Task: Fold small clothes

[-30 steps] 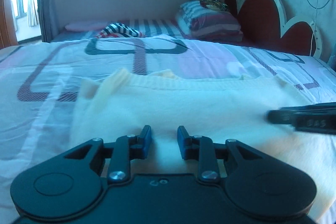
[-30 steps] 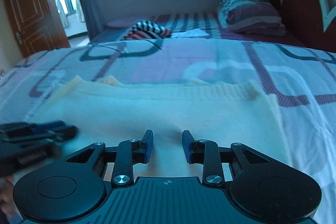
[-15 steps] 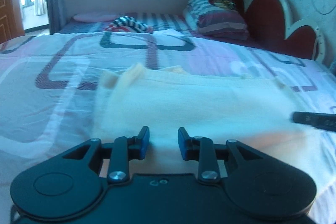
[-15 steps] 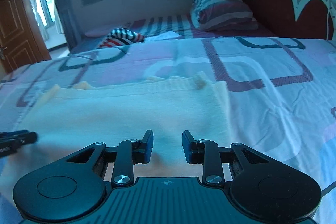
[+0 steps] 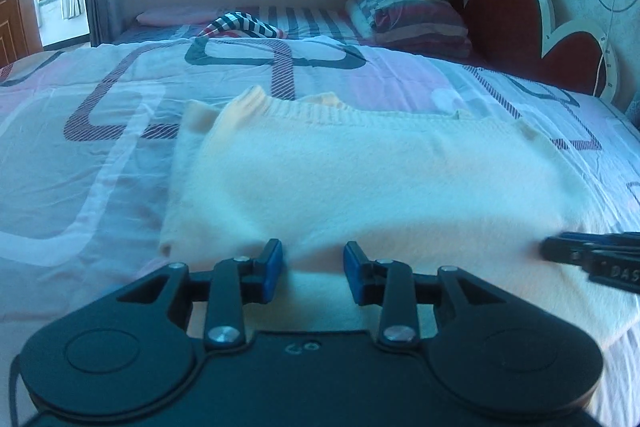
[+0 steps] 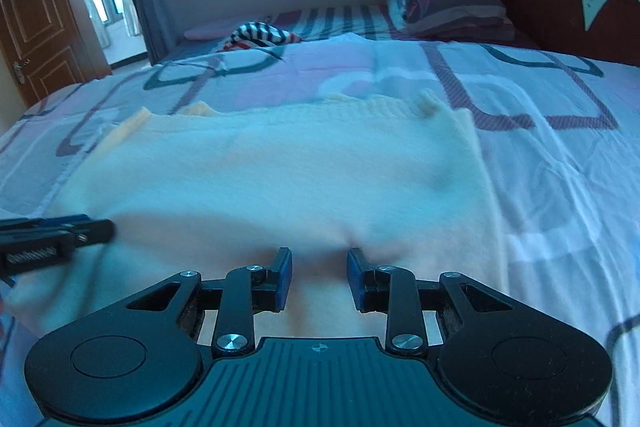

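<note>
Knitwear, a cream sweater [image 5: 360, 187], lies flat on the patterned bedsheet [image 5: 100, 147], well short of the striped pillow [image 5: 408, 19]. Left gripper [image 5: 312, 269] and right gripper [image 6: 319, 275] are spread at its near edge, pinching nothing. It looks soft, light and floppy, so pinching that near edge at both points should lift it evenly.

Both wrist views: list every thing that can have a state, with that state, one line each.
left gripper: open, over the garment's near edge
right gripper: open, over the garment's near edge
cream knit garment: lying flat on the bed, ribbed hem at the far side
door: open
striped pillows: stacked by the headboard
striped cloth: crumpled
</note>
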Available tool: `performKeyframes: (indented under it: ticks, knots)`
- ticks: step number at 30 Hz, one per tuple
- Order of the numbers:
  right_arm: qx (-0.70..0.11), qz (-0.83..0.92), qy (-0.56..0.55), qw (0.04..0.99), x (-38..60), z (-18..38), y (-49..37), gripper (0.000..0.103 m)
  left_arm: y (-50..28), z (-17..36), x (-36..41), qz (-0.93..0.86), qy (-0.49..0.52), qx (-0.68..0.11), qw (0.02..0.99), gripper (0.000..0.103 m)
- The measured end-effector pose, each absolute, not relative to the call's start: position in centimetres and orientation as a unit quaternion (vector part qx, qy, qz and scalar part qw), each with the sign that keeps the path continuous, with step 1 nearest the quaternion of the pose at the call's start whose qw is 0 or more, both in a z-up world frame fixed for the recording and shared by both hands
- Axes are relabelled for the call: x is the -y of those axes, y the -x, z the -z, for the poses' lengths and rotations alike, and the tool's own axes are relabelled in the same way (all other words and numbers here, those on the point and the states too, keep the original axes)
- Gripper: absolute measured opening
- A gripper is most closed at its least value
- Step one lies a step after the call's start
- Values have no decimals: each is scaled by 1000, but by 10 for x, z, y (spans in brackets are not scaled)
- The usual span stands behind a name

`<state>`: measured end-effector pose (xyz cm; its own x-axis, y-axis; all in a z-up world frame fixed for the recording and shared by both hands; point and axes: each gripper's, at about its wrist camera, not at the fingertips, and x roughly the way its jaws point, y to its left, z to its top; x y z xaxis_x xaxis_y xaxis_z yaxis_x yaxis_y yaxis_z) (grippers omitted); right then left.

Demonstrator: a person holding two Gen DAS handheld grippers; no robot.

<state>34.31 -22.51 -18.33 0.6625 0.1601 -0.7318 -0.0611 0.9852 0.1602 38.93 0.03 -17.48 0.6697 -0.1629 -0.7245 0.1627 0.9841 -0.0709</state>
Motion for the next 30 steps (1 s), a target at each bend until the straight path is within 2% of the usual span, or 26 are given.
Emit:
performKeyframes:
  ticks: [7,16,30]
  knots:
    - [-406,-25,-68,911,255,181,-324,30,-373,171,-12,73,13,-403,912,32]
    - [-406,-56,-62,910,227,172,-300,30,-343,170,-3,85,6,-409,908,39]
    - [-415,-9,-40,909,253,187,-272,33,-327,179,-15,74,-12,-406,911,41]
